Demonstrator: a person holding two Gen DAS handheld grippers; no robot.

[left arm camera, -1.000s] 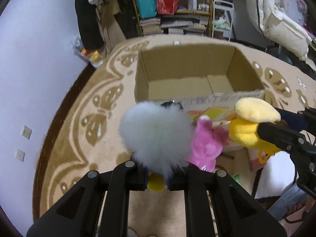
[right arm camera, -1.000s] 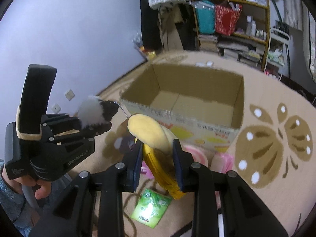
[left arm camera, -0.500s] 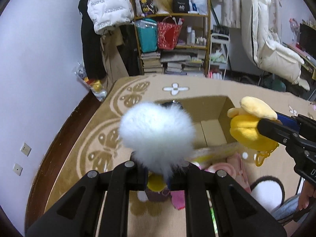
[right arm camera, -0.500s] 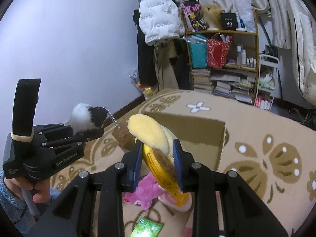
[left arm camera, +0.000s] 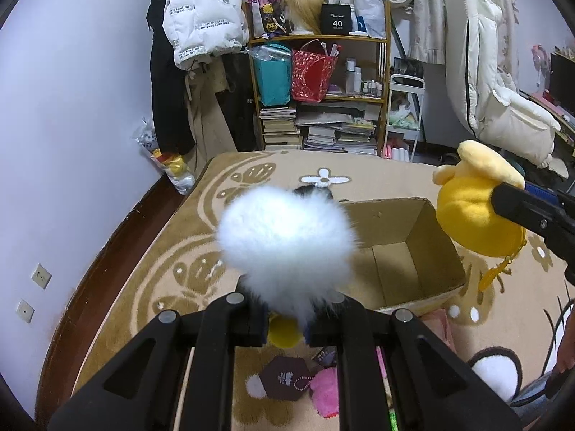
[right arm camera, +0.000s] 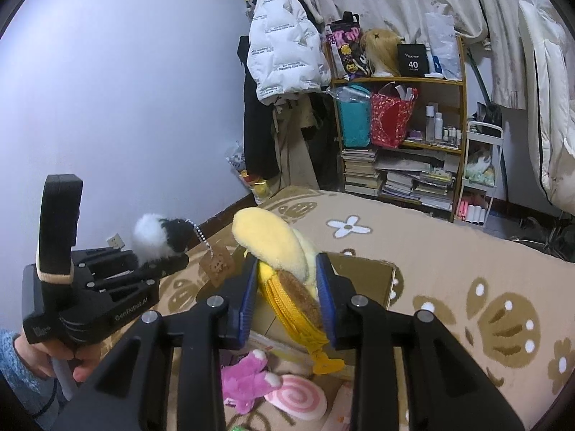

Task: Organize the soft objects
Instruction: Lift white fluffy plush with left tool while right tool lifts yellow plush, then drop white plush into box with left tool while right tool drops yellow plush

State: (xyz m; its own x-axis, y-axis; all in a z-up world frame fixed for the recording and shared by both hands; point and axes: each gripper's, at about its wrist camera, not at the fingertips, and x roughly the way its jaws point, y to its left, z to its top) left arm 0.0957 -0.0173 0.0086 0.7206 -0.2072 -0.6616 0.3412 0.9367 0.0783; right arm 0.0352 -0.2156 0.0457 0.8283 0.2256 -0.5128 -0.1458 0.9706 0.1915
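I hold both grippers raised and tilted down over the open cardboard box (left arm camera: 402, 251) on the patterned rug (left arm camera: 151, 258). My right gripper (right arm camera: 287, 287) is just beginning to open, its blue pads pressing the yellow plush pouch (right arm camera: 284, 262). My left gripper (left arm camera: 287, 318) is clamped on a white-and-black fluffy pom-pom (left arm camera: 284, 240).
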